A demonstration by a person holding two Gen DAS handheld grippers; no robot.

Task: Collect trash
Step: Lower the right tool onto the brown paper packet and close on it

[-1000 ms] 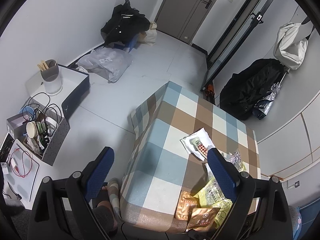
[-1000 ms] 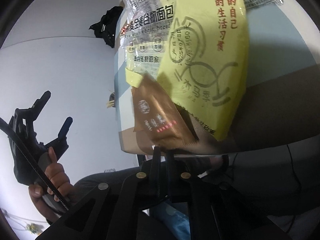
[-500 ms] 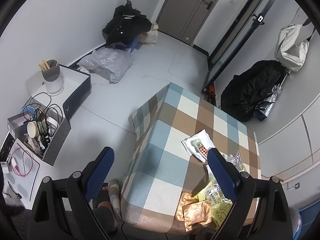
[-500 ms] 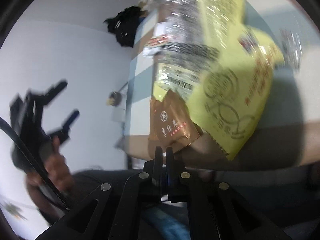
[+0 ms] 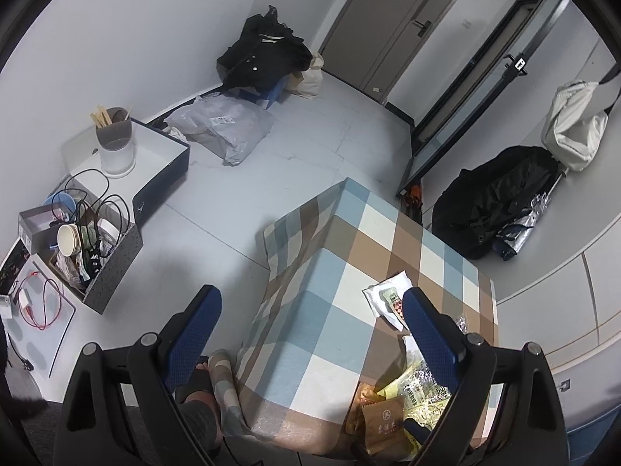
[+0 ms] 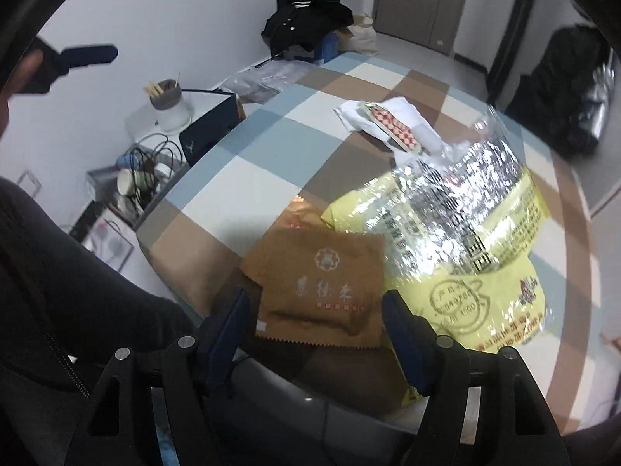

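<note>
Right tongs parted since a moment ago, wrappers back on the table

The right tongs (image 6: 314,310), pressed together earlier, now stand spread either side of the brown packet (image 6: 322,287), which lies flat at the checked table (image 6: 248,147) edge, touching the yellow bag (image 6: 481,272). Left tongs (image 5: 310,334) hang spread above. On the floor, a grey box (image 5: 112,268) holds cups and cables.

Both views are evenly lit by soft, cool indoor light, and only faint shadows are cast. Strong glare is seen on the silver foil wrapper (image 6: 458,190) toward 2 o'clock. Straight lines are bowed by fisheye distortion, and black vignetting rings the edges. Slight motion blur is noted at 10 o'clock in the right view.
</note>
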